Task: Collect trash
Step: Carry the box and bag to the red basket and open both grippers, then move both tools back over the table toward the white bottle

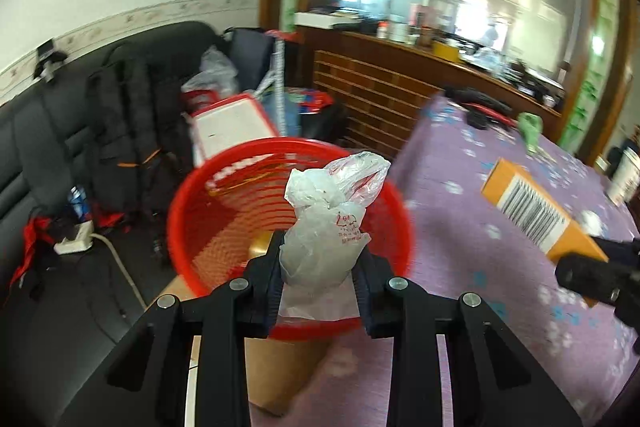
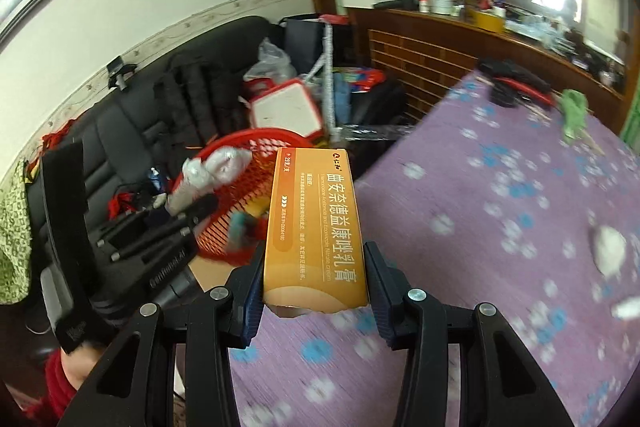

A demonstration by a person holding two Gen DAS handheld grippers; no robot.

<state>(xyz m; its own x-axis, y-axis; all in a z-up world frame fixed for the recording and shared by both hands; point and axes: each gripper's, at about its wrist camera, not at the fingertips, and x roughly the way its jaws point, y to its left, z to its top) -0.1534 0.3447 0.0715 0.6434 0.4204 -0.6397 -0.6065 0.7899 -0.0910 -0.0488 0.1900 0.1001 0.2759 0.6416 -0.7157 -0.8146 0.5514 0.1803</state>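
Observation:
My left gripper (image 1: pixel 320 259) is shut on a crumpled clear plastic bag (image 1: pixel 326 223) with red print, held right above the near rim of a red slatted basket (image 1: pixel 192 227). The right gripper (image 2: pixel 314 279) is shut on an orange carton (image 2: pixel 314 223) with Chinese lettering, over the edge of the purple flowered tablecloth (image 2: pixel 480 187). From the right wrist, the red basket (image 2: pixel 236 223) sits beyond and left of the carton, with the left gripper (image 2: pixel 176 215) and its plastic bag (image 2: pixel 208 171) over it. The left wrist view shows the orange carton (image 1: pixel 532 207) at right, barcode up.
White crumpled scraps (image 2: pixel 608 251) lie on the tablecloth at right, a green cloth (image 2: pixel 574 111) and black and red tools (image 2: pixel 508 83) at its far end. A cluttered black sofa (image 1: pixel 60 131) stands left, a wooden cabinet (image 1: pixel 380 95) behind. The basket rests on a cardboard box (image 1: pixel 280 371).

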